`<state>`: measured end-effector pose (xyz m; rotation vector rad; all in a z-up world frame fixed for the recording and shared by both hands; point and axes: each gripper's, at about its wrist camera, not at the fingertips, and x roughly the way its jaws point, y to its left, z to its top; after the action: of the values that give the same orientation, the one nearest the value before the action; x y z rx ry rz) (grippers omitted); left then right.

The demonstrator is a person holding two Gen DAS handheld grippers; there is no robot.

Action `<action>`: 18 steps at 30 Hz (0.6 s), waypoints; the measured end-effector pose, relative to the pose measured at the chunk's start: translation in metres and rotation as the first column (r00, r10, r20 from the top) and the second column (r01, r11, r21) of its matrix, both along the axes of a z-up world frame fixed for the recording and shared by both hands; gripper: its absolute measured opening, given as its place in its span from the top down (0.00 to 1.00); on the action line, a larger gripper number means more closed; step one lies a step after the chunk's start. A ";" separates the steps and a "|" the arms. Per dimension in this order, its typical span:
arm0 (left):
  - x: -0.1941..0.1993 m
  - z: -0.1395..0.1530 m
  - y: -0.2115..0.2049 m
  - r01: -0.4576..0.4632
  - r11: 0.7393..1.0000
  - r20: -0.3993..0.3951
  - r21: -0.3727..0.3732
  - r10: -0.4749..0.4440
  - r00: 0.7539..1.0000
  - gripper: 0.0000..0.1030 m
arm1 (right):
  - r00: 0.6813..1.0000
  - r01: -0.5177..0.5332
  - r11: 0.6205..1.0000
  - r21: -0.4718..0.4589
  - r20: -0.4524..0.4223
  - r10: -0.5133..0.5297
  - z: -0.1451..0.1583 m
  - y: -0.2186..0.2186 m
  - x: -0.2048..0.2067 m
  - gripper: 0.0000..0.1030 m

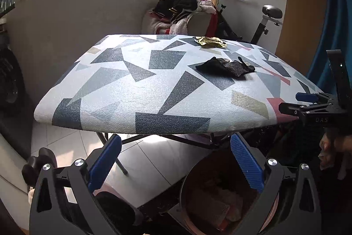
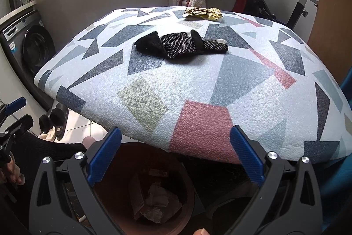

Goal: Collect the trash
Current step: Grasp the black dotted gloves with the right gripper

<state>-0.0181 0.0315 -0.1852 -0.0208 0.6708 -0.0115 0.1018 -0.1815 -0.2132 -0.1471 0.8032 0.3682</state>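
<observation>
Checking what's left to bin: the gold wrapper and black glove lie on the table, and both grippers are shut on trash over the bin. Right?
Not quite. Both grippers, left and right, are open and empty, as each wrist view shows. The wrapper and glove do lie on the table, near the bin.

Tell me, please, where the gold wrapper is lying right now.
The gold wrapper lies near the far edge of the patterned table, beyond the black dotted glove and apart from it, right of centre in both wrist views.
</observation>
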 end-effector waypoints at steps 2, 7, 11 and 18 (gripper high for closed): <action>0.006 -0.002 0.001 -0.026 1.000 -0.006 0.007 0.026 1.000 0.06 | 0.998 -0.039 0.998 -0.058 0.042 0.042 0.009 0.011 0.021 0.06; 0.022 -0.002 0.001 -0.049 0.999 0.013 -0.020 0.050 0.999 0.06 | 0.994 -0.106 0.992 -0.068 0.002 0.106 0.014 0.037 0.086 0.06; 0.031 -0.007 0.000 -0.079 0.997 -0.008 0.000 0.079 0.997 0.06 | 0.990 -0.140 0.985 -0.100 -0.028 0.138 0.003 0.062 0.129 0.08; 0.045 -0.016 0.008 -0.122 0.992 -0.060 -0.008 0.122 0.991 0.06 | 0.962 -0.269 0.947 -0.175 -0.089 0.257 -0.018 0.099 0.169 0.26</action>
<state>0.0269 0.0394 -0.2016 -0.0740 0.7284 0.1033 0.2705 -0.0824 -0.2310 -0.4218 0.8846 0.5528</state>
